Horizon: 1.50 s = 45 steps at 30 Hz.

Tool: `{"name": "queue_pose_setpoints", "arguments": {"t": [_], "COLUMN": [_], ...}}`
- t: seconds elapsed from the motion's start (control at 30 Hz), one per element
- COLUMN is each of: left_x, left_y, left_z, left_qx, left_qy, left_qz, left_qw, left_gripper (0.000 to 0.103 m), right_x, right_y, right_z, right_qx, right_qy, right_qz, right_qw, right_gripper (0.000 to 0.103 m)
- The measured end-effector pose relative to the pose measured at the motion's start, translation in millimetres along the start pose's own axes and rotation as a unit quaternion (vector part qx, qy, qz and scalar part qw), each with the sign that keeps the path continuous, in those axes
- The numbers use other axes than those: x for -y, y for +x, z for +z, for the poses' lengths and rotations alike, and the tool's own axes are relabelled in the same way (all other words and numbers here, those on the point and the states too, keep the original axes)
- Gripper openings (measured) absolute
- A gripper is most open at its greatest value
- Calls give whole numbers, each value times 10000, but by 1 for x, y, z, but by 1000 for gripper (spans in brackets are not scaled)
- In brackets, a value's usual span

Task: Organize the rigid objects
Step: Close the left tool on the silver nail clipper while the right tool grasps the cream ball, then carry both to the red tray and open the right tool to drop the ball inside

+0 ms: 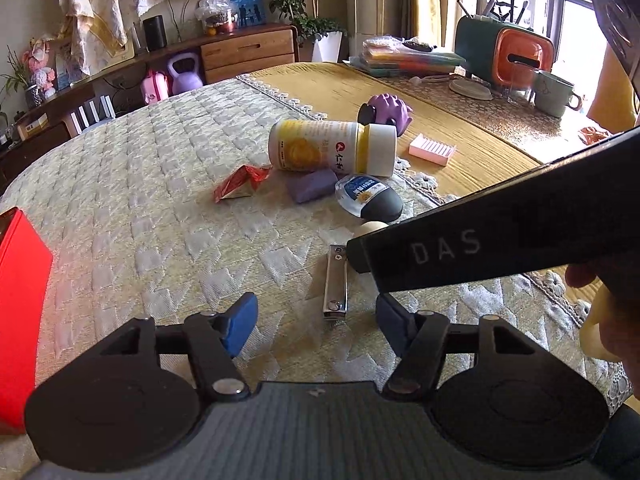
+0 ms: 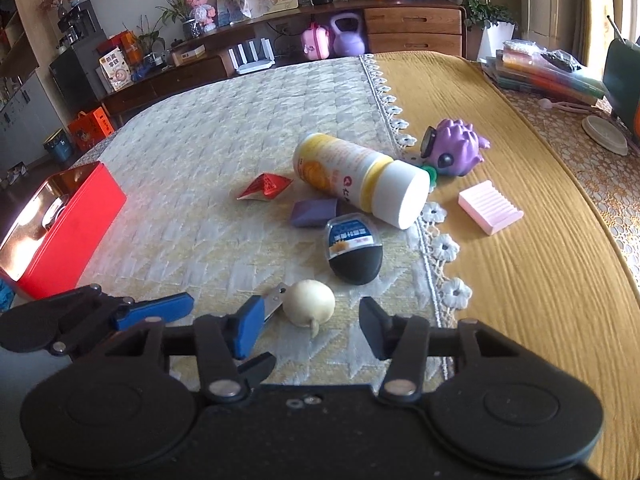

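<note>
A silver harmonica (image 1: 335,286) lies on the quilted cloth just ahead of my open left gripper (image 1: 316,322). My open right gripper (image 2: 310,326) straddles a cream garlic-shaped object (image 2: 309,307); the harmonica's end (image 2: 276,300) peeks out beside its left finger. Farther off lie a black-and-clear oval case (image 2: 352,250), a purple block (image 2: 314,212), a yellow-and-white bottle (image 2: 360,178) on its side, a red packet (image 2: 266,187), a purple spiky toy (image 2: 456,152) and a pink ridged tray (image 2: 490,207). A red tin box (image 2: 60,224) stands open at the left.
The right gripper's body (image 1: 500,236) crosses the left wrist view at the right. The left gripper (image 2: 96,314) shows at the lower left of the right wrist view. A mug (image 1: 556,92), an orange-green appliance (image 1: 504,52) and stacked books (image 1: 400,58) stand at the table's far right.
</note>
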State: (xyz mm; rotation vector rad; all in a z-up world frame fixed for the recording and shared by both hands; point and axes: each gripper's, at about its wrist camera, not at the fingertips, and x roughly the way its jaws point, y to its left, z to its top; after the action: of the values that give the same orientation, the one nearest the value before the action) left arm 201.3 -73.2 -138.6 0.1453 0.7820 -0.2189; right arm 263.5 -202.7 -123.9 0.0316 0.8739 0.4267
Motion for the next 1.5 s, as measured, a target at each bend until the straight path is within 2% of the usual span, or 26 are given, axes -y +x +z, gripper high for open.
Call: {"name": "queue_pose_setpoints", "arguments": {"t": [0.13,0.27,0.4,0.5,0.63,1.07,1.5], "left_x": [0,1,0,-4,-10,-31,-64], "left_y": [2,4,6,8,9,1,-31], "left_z": [1,3,6,8,11,11,0], "left_qx": [63,65,47,-6,-78,-260,-374], "left_qy": [18,23,49,-47,-149,-620,-1066], "left_qz": [-67,-238,-341,-381,-445,-467,-304], "left_qw": [10000,9997,9994,9993,9989,9966,9931], "left_gripper": [53,36,30,18,11,11,11], "right_x": [-2,-3,-2,-1,2,4,-25], "right_y": [7,11,12,12,9,-11,-33], "right_z": [1,3,3,4,3,-7,-10], "right_qx": [-60,-92,-70,-50,-40,6,84], "right_qy": [-27,-38,-17,18,96,205,61], "right_qz": [-40,-102,-113,-102,-132,-203,-39], "right_qw": [10000,9999,9999,9999,9999,9996,9999], "right_gripper": [46,41,36,30,30,30,30]}}
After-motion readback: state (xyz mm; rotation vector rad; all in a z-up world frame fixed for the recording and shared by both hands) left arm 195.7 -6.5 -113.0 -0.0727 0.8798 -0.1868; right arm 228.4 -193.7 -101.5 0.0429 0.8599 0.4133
